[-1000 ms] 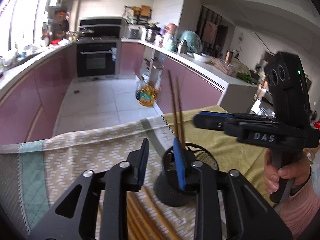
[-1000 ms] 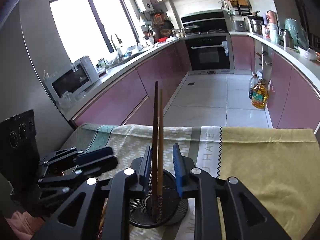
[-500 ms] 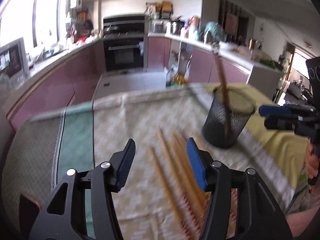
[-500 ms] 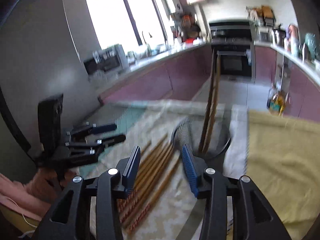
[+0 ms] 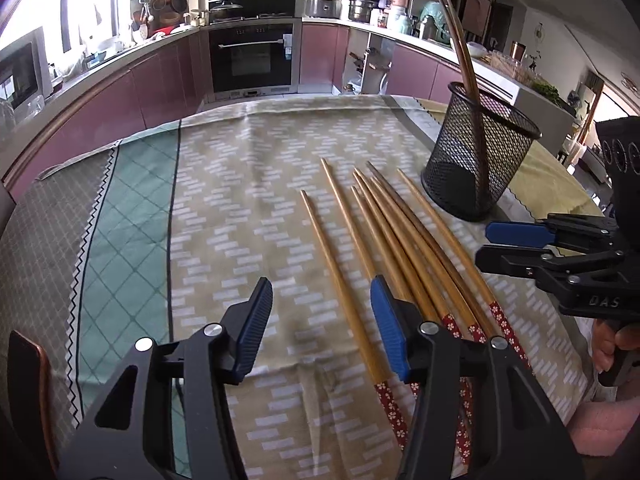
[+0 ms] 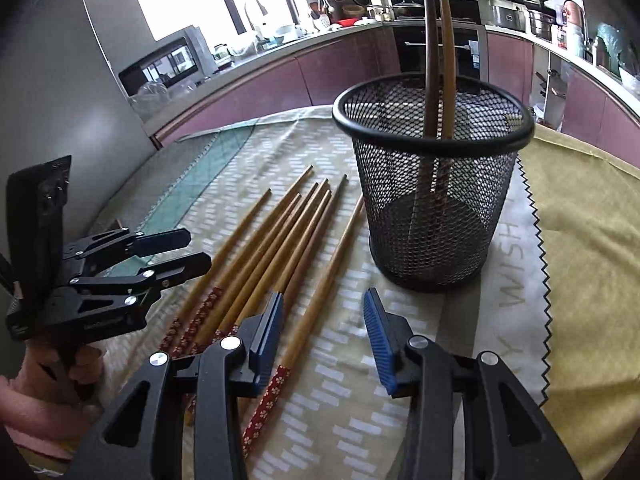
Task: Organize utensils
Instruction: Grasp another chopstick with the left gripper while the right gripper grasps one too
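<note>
Both jaws stand apart, holding nothing. The left hand-held gripper [image 5: 320, 316] has been closing slightly over the leftmost of the loose chopsticks [image 5: 394, 240] on the counter's tablecloth [image 5: 224, 208]. The right hand-held gripper [image 6: 322, 328], likewise easing closed, straddles the rightmost chopstick. The mesh holder [image 6: 434, 184], at one o'clock, holds two chopsticks. Patterned ends hide beneath the fingers. Both grippers tilt downward.

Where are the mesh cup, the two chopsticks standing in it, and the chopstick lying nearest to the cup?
mesh cup [image 6: 434, 240]: right wrist view, front wall.
standing chopsticks [image 6: 438, 60]: right wrist view, shafts above the rim.
nearest lying chopstick [image 6: 320, 300]: right wrist view, middle of the bare wooden shaft.
</note>
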{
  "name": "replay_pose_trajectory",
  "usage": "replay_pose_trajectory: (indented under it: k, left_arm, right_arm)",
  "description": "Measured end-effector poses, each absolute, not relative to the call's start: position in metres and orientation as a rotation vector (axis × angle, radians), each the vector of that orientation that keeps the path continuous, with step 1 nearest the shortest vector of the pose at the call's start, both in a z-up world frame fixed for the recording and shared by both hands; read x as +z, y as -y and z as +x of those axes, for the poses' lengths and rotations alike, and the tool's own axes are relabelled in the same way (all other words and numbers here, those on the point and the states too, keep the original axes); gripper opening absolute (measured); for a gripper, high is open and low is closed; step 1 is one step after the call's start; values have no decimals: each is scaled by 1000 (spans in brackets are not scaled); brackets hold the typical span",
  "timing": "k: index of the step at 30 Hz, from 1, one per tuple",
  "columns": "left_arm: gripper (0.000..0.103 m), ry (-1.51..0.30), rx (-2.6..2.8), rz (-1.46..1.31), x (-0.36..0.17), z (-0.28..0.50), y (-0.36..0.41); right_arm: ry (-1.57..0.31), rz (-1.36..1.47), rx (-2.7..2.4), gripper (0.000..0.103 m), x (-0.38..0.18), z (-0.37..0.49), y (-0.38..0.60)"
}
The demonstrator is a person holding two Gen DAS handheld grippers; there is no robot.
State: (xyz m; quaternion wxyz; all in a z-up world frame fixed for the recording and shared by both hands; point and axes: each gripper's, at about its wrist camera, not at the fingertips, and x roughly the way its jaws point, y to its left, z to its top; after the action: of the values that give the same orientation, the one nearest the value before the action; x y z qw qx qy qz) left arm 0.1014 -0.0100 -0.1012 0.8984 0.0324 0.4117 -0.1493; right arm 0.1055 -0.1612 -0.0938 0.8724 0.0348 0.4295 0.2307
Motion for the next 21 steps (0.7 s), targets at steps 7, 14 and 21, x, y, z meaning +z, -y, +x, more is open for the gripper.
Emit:
replay_pose_trajectory:
  k: [7, 14, 21]
  left_arm:
    - [42, -881, -307, 71, -106, 108, 17]
    - [37, -900, -302, 94, -108, 113, 23]
    - [31, -903, -292, 115, -108, 117, 28]
  right_arm:
    - [-909, 54, 451, 32, -101, 109, 152]
    - [-912, 27, 426, 27, -103, 112, 143]
    - [-910, -11, 404, 23, -103, 114, 139]
